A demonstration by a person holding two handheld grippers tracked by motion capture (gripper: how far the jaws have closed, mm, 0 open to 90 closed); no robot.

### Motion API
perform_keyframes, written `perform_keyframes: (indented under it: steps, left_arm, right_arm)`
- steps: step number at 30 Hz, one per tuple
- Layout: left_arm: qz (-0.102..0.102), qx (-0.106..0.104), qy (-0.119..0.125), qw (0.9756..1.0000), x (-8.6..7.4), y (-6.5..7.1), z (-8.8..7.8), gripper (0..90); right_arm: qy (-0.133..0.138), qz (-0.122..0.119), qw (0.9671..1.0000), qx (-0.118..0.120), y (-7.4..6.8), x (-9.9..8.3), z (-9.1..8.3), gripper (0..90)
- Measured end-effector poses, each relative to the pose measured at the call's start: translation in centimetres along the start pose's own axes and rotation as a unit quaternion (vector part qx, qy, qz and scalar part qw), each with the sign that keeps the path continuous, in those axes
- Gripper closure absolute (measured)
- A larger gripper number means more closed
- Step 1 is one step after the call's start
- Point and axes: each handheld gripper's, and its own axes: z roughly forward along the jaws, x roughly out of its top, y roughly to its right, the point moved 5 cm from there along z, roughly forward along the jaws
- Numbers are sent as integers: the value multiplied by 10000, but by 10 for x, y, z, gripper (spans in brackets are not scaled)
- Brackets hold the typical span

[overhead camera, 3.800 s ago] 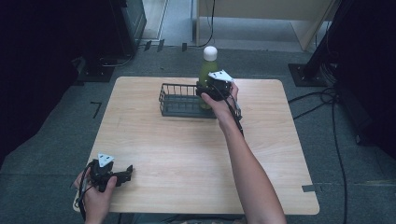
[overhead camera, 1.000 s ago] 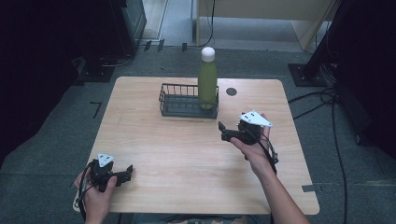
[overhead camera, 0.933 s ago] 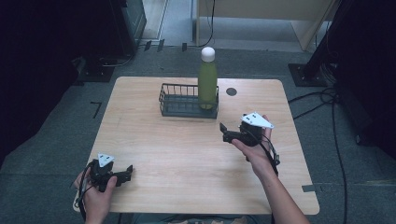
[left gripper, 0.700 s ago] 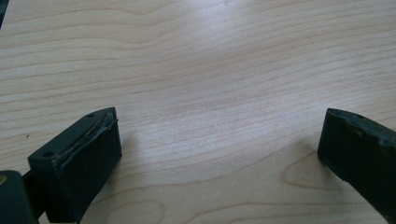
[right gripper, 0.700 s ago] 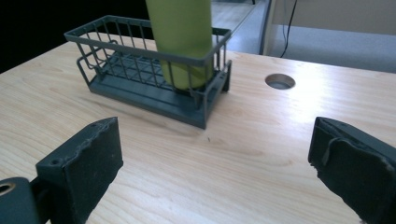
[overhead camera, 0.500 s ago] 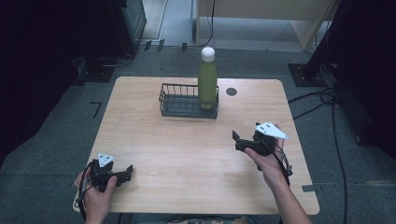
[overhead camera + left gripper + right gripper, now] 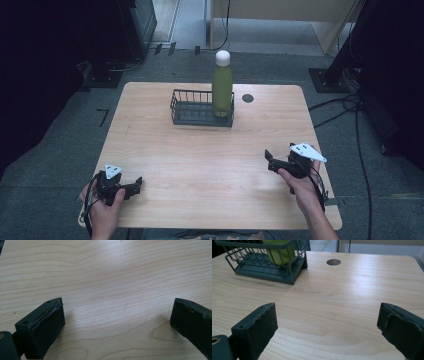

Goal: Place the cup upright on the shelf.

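The green bottle [image 7: 222,85] stands in the wire basket [image 7: 192,115], far ahead of the right gripper [image 7: 270,159]. The left gripper [image 7: 136,184] is wide apart; so is the right.

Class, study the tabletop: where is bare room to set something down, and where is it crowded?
Bare wood runs between the wire basket and the two grippers, left and right, and on either side of the basket. It is crowded only inside the basket, where the green bottle stands at its right end.
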Motion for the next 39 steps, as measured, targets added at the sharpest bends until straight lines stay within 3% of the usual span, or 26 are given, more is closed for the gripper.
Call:
perform_keyframes:
  steps: [13, 22, 24, 27, 32, 39]
  left_arm:
    - [-3, 0, 0, 10000, 0, 0, 0, 0]
    - [-1, 0, 1, 10000, 0, 0, 0, 0]
    - [-3, 2, 2, 10000, 0, 0, 0, 0]
    - [-4, 2, 4, 10000, 0, 0, 0, 0]
    - [-3, 2, 5, 10000, 0, 0, 0, 0]
    - [-6, 3, 5, 10000, 0, 0, 0, 0]
  right_arm:
    - [-389, 268, 9984, -296, 33, -49, -13, 30]
    - [-789, 568, 9934, -610, 55, -77, -29, 32]
    - [-886, 494, 9921, -733, 58, -81, -34, 32]
    - [-1150, 486, 9875, -965, 62, -87, -39, 39]
    - [-1423, 344, 9828, -1123, 61, -94, -45, 44]
    - [-1454, 298, 9820, -1172, 59, -96, -48, 33]
